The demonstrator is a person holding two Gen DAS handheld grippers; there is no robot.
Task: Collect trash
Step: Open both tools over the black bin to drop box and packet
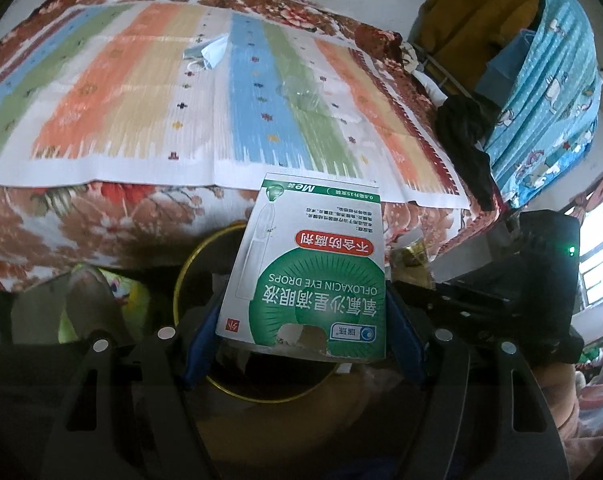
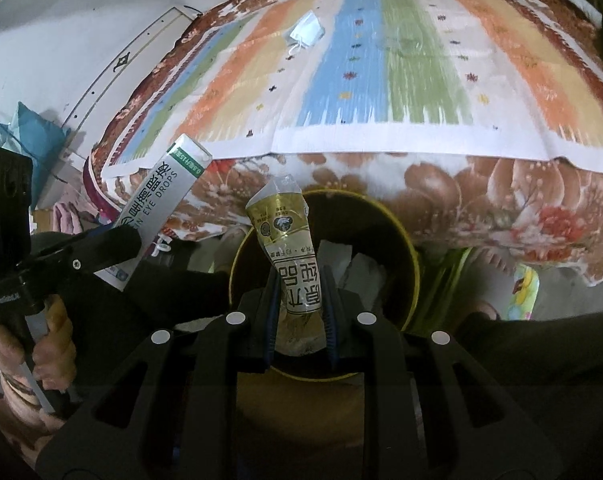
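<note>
**Over the bin, both pieces of trash held ready for the drop**

Above the round, yellow-rimmed bin beside the bed, the drop-off step is judged to be in hand: two items are already carried, none yet released.

Left side first. The left gripper is seen with its blue-padded fingers set wide and clamped on the flat eye drops box, gripped by its two side edges near the torn end. The box's long axis is run forward along the fingers, its far end pointed away toward the bed edge and tilted upward out of the grip. The bin mouth is partly covered by it in the left wrist view.

Right side. The right gripper is closed narrow on a crumpled yellow-and-clear wrapper, pinched at its lower end. The wrapper's long axis is also run forward from the fingers, leaning slightly left, its twisted free end pointed toward the bed side. It is hung directly over the bin opening, where paper scraps are already seen inside.

Next move, as judged: each item is to be centred inside the rim, then the fingers opened so it falls in. The box looks closer to the rim and may need shifting first.

Still left on the bed: a blue face mask and a clear plastic piece.
</note>
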